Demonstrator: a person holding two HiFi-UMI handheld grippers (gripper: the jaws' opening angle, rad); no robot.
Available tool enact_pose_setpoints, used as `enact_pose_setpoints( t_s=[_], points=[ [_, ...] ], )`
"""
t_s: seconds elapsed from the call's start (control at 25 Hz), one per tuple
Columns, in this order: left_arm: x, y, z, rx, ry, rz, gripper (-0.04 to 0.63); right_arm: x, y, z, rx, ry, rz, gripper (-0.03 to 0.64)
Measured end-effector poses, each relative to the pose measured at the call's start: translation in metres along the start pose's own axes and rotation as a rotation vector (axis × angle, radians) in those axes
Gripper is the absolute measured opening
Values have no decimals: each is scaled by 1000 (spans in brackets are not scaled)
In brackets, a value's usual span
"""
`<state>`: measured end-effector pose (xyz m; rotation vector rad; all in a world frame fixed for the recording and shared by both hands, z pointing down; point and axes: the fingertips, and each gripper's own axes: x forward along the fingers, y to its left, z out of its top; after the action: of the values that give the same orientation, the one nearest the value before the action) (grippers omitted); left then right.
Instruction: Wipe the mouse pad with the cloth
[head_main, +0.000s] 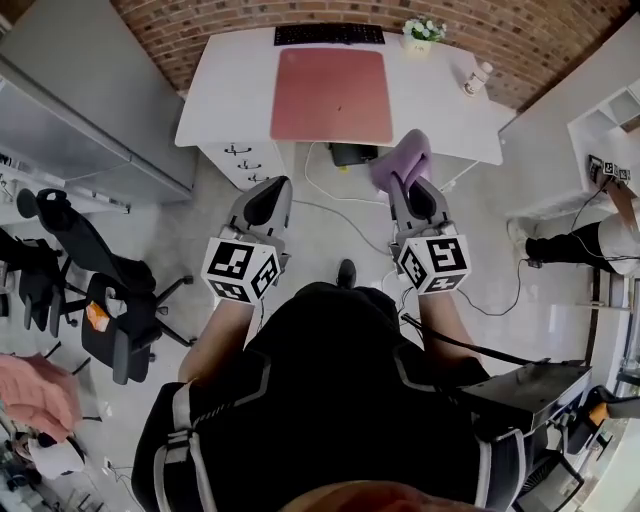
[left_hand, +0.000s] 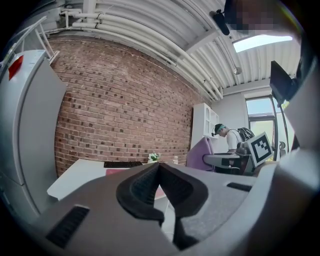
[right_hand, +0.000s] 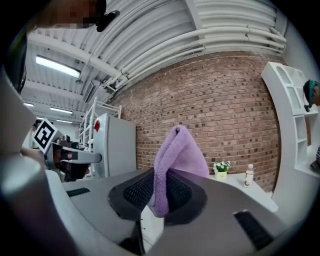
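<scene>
One cloth (head_main: 400, 160) is clamped in our right gripper (head_main: 407, 193) at mid-frame; our left gripper (head_main: 270, 192) beside it has jaws together, empty. We see the pad (head_main: 332, 95) on the desk (head_main: 230, 90), upper centre.

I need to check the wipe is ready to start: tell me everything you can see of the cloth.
The cloth is lilac, soft and fluffy, like microfibre. It is folded over and clamped in the right gripper, its rounded fold standing up past the jaw tips. Only the jaw pads touch it. It is held in the air, not on the red pad.
</scene>
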<state>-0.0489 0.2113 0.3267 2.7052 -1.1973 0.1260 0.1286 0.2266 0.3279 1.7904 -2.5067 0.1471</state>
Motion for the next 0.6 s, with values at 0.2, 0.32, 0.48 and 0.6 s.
enact_pose_setpoints(
  t_s=[0.2, 0.32, 0.48, 0.6],
  points=[
    [44, -5, 5, -12, 16, 3, 2, 16, -40, -3, 14, 8, 20, 52],
    [68, -8, 1, 8, 45, 7, 2, 23, -64, -6, 4, 11, 24, 52],
    [100, -9, -1, 10, 79, 24, 2, 31, -94, -12, 34, 18, 24, 52],
    [119, -10, -4, 7, 101, 37, 2, 34, -110, -18, 35, 30, 38, 52]
  ],
)
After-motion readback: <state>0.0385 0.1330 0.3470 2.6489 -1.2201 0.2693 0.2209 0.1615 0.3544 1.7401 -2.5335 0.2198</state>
